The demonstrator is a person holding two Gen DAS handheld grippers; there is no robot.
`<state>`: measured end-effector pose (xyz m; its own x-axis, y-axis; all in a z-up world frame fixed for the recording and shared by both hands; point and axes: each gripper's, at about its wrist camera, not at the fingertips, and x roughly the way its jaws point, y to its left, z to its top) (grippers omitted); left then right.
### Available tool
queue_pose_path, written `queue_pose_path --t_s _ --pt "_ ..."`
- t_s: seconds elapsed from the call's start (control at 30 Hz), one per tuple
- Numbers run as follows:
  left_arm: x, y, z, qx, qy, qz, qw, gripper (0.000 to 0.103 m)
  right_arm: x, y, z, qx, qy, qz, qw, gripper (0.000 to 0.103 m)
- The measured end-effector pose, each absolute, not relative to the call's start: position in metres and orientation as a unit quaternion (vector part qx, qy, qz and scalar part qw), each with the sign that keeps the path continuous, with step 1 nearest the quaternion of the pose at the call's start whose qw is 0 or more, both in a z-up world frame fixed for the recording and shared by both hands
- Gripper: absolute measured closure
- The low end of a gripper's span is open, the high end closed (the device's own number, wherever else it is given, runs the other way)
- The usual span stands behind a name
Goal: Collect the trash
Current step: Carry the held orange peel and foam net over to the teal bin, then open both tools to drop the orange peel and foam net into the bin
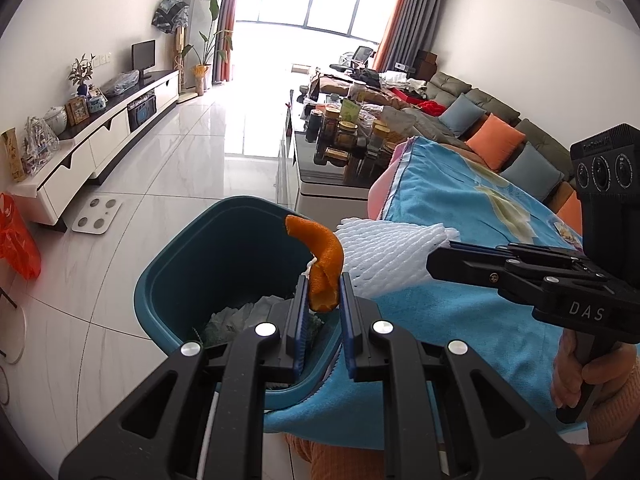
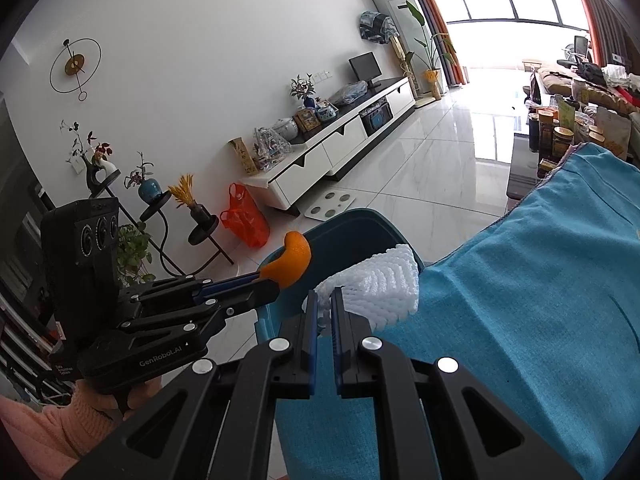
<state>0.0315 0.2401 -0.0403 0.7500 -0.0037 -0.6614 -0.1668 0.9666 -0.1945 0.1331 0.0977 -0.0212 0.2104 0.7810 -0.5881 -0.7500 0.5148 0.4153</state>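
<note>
A: What does the left gripper (image 1: 324, 292) hold?
B: A curly orange peel (image 1: 325, 268), pinched tight. It hangs over the blue bin (image 1: 224, 248), near the rim at 3 o'clock.
A: And the right gripper (image 2: 325, 304)?
B: Its fingers are nearly together on the white foam net (image 2: 380, 284). The net lies on the blue towel (image 2: 520, 300), touching the bin's edge, just at 3 o'clock from the peel.
</note>
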Motion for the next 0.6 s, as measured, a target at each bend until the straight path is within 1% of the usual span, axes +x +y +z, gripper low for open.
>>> queue_pose_path --t_s 0.6 --pt "0.047 0.250 -0.062 -0.134 0.366 0.061 0.919 0.088 0.140 0.129 -0.032 -0.010 0.414 0.492 0.766 0.097"
